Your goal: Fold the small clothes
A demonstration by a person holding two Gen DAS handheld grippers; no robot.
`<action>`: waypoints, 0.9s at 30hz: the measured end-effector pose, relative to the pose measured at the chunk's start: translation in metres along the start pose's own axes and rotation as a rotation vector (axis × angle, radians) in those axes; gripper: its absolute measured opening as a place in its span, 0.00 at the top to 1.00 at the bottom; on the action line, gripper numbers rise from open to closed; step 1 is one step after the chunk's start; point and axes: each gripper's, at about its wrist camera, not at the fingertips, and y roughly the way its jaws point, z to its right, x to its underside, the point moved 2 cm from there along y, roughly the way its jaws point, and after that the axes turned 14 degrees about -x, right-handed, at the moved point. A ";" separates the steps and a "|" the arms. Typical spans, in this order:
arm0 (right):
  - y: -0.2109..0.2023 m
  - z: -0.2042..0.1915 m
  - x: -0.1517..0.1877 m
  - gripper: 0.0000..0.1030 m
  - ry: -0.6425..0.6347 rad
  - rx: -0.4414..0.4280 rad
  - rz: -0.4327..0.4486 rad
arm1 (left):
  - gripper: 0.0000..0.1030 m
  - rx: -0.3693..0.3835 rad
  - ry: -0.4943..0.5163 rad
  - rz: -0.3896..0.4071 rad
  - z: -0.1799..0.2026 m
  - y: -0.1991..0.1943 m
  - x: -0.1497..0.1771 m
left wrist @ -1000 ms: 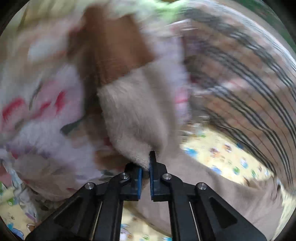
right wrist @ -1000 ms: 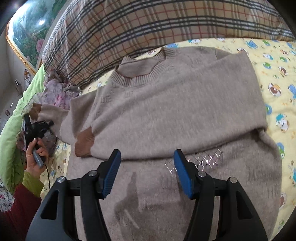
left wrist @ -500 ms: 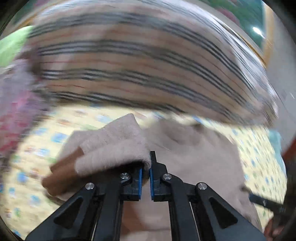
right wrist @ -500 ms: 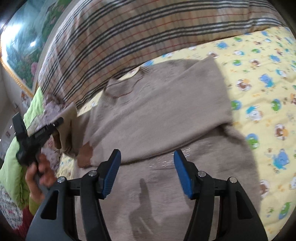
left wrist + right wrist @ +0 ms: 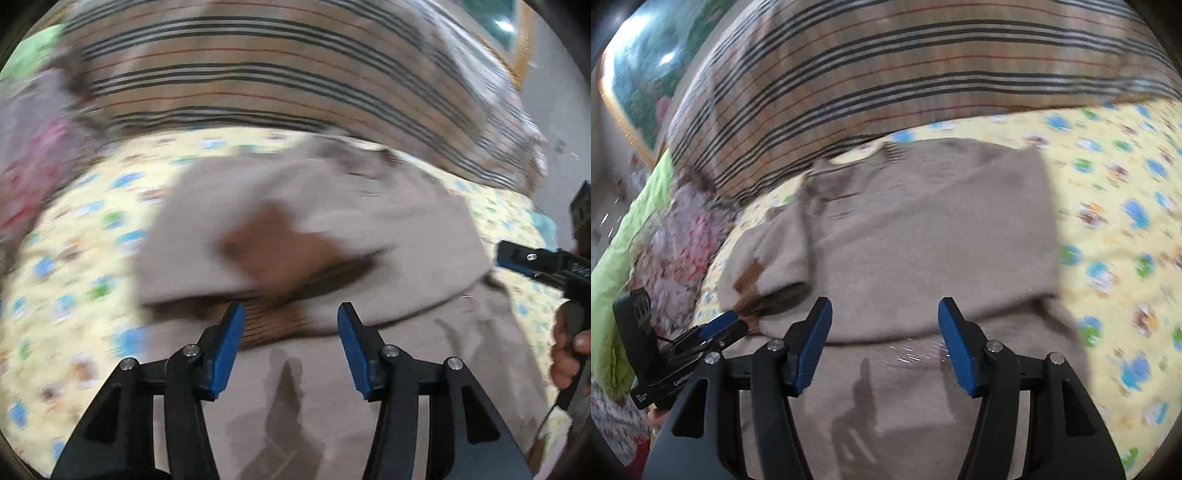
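A beige knit sweater (image 5: 923, 240) with brown cuffs lies flat on the bed, its neck towards the pillow. One sleeve is folded over the body, and its brown cuff (image 5: 280, 325) rests just at my left gripper's (image 5: 290, 308) fingertips. The left jaws are opening and the pads no longer press on the cuff. From the right wrist view the left gripper (image 5: 727, 325) shows low on the left, touching that cuff (image 5: 750, 291). My right gripper (image 5: 884, 304) hovers open over the sweater's lower half, holding nothing. It also shows in the left wrist view as the right gripper (image 5: 517, 258), held by a hand (image 5: 569, 343).
The sweater lies on a yellow cartoon-print sheet (image 5: 1115, 221). A large plaid pillow (image 5: 886, 66) bounds the far side. A floral cloth (image 5: 683, 229) and a green blanket (image 5: 628, 229) are heaped to the left. A framed picture (image 5: 639, 74) hangs behind.
My left gripper carried the sleeve from the far left across onto the sweater body, then its jaws parted and the cuff dropped. The right gripper stayed open and rose slightly.
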 end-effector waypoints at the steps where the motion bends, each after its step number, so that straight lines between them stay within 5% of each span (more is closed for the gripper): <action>1: 0.012 -0.012 -0.002 0.41 -0.041 -0.012 -0.017 | 0.49 -0.048 -0.013 -0.006 -0.016 0.005 0.002; 5: 0.053 -0.067 -0.003 0.39 -0.306 -0.034 -0.078 | 0.49 -0.120 -0.046 -0.076 -0.050 0.036 -0.002; 10: 0.112 -0.133 0.020 0.37 -0.829 0.112 -0.141 | 0.49 -0.142 -0.037 -0.103 -0.052 0.063 -0.009; 14: 0.150 -0.152 0.037 0.37 -1.100 0.209 -0.142 | 0.49 -0.135 -0.071 -0.114 -0.058 0.071 -0.010; 17: 0.169 -0.149 0.030 0.54 -1.052 0.139 -0.198 | 0.48 -0.161 -0.069 -0.116 -0.055 0.076 -0.014; 18: 0.169 -0.146 0.022 0.83 -0.978 0.074 -0.200 | 0.48 -0.172 -0.071 -0.117 -0.054 0.077 -0.015; 19: 0.168 -0.142 0.013 1.00 -0.899 0.032 -0.206 | 0.48 -0.183 -0.078 -0.117 -0.054 0.076 -0.016; 24: 0.089 -0.102 -0.035 1.00 -0.473 -0.060 0.036 | 0.48 -0.188 -0.119 -0.119 -0.052 0.075 -0.024; 27: 0.061 -0.087 -0.035 0.98 -0.453 -0.096 0.043 | 0.48 -0.201 -0.126 -0.116 -0.054 0.072 -0.021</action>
